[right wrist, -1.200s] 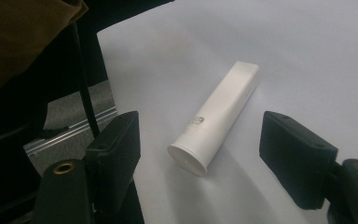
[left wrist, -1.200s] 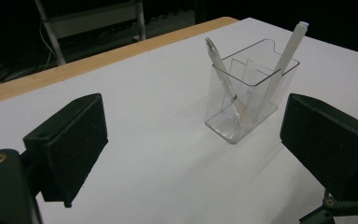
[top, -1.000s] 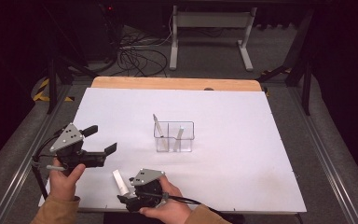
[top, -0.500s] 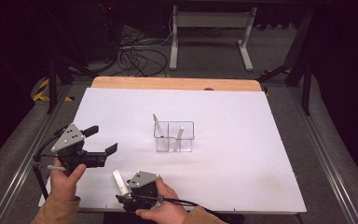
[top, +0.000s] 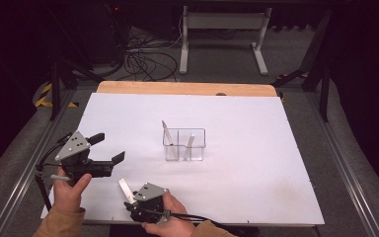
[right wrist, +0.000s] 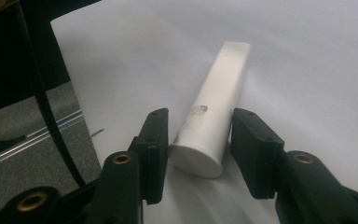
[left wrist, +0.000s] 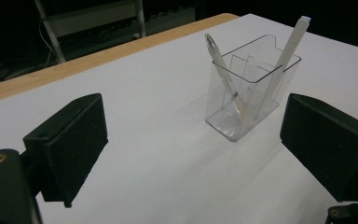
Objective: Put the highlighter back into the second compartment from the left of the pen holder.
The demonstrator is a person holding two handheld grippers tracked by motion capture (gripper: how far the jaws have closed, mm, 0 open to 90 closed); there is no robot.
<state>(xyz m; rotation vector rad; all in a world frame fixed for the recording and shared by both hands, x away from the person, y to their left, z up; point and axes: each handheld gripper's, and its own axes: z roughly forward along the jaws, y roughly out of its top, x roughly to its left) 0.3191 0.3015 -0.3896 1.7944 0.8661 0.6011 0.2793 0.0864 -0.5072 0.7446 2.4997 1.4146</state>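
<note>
A white tube [right wrist: 212, 107] lies on the white table [top: 256, 148] near its front edge, cap end toward me; from above, the tube [top: 124, 188] points away to the left. My right gripper [right wrist: 198, 140] straddles the cap end and its jaws have just been closing. The left pad touches the tube; a thin gap remains at the right pad. The right gripper [top: 131, 201] sits low at the front edge. My left gripper [top: 111, 147] hovers open at the left, nothing between its jaws, and the left gripper [left wrist: 191, 140] faces a clear divided holder [left wrist: 251, 93].
The clear holder [top: 184, 145] stands mid-table with a white pen [left wrist: 221, 60] in one compartment and another [left wrist: 291, 42] leaning in the other. A wooden strip [top: 187, 88] edges the table's far side. Beyond it are cables and a metal frame on the floor.
The right gripper's jaws have narrowed around the tube's cap end. The left gripper and the holder have stayed where they were.
</note>
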